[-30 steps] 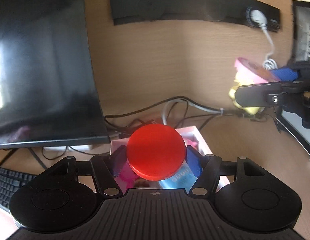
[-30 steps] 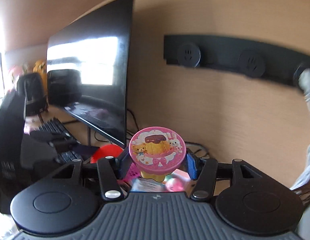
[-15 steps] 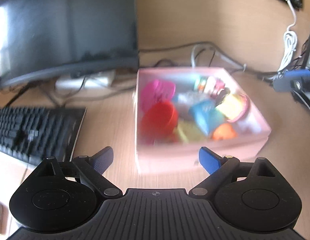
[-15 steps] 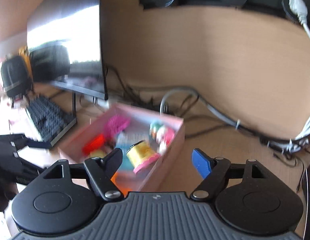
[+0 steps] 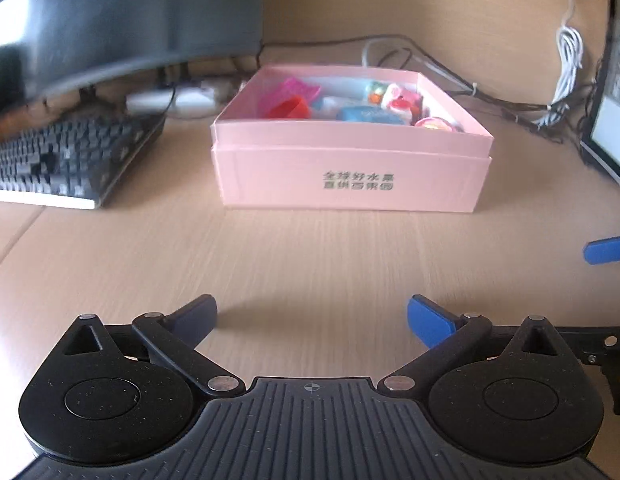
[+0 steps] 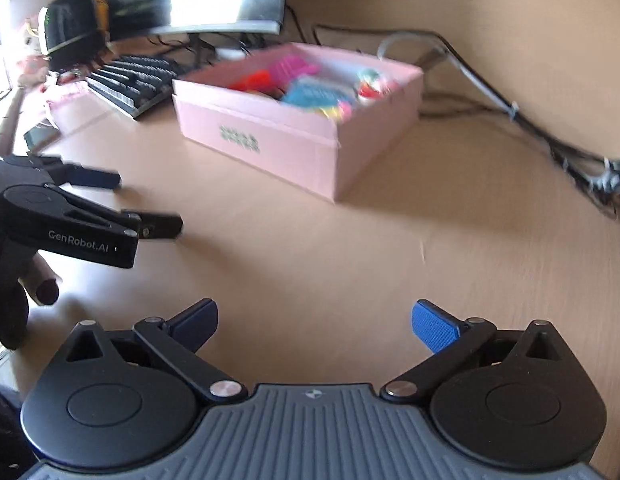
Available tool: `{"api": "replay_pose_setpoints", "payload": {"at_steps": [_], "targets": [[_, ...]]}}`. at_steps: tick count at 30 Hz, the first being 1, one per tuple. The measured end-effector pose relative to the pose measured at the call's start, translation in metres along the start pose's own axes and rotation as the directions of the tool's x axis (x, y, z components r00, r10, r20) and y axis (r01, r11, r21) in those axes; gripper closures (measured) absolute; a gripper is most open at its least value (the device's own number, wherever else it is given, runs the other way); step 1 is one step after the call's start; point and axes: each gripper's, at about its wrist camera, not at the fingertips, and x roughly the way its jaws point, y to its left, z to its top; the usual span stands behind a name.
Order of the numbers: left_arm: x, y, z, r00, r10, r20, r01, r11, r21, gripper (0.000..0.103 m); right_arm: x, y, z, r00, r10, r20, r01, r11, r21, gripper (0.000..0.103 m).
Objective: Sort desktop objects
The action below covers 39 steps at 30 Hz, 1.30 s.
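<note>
Both the left gripper (image 5: 312,318) and right gripper (image 6: 314,322) are now hanging spread and empty, withdrawn. Ahead, the pink box (image 5: 350,172) is holding the red lid (image 5: 288,108) among other toys.

Pink box (image 5: 350,168) with grey printed characters; red, magenta and blue items inside. Light wood-grain tabletop (image 5: 310,256). Black keyboard (image 5: 70,160). Blue gripper fingertips (image 5: 428,322).

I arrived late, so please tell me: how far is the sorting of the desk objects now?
Done: colourful small items, including a red piece, lie inside the pink box. In hand: nothing; the left tool and right tool are both open and empty. Left: no loose item shows on the bare desk.
</note>
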Motion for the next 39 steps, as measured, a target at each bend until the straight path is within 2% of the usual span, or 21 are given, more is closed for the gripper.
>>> {"api": "replay_pose_setpoints", "payload": {"at_steps": [4,8,39], "targets": [[0.008,-0.002,0.008,1.000,0.014,-0.004,-0.014,1.000,-0.024,0.000,0.005,-0.008,-0.005,0.999,0.024,0.042,-0.024,1.000,0.001,0.000],[0.012,-0.002,0.010,1.000,0.013,-0.003,-0.013,1.000,-0.023,0.000,0.010,-0.016,-0.013,0.989,0.057,0.137,-0.053,0.998,-0.032,0.000],[0.011,-0.002,0.011,1.000,0.003,-0.001,-0.003,1.000,-0.021,0.000,0.010,-0.018,-0.013,0.988,0.065,0.141,-0.060,0.997,-0.040,0.000]]}}
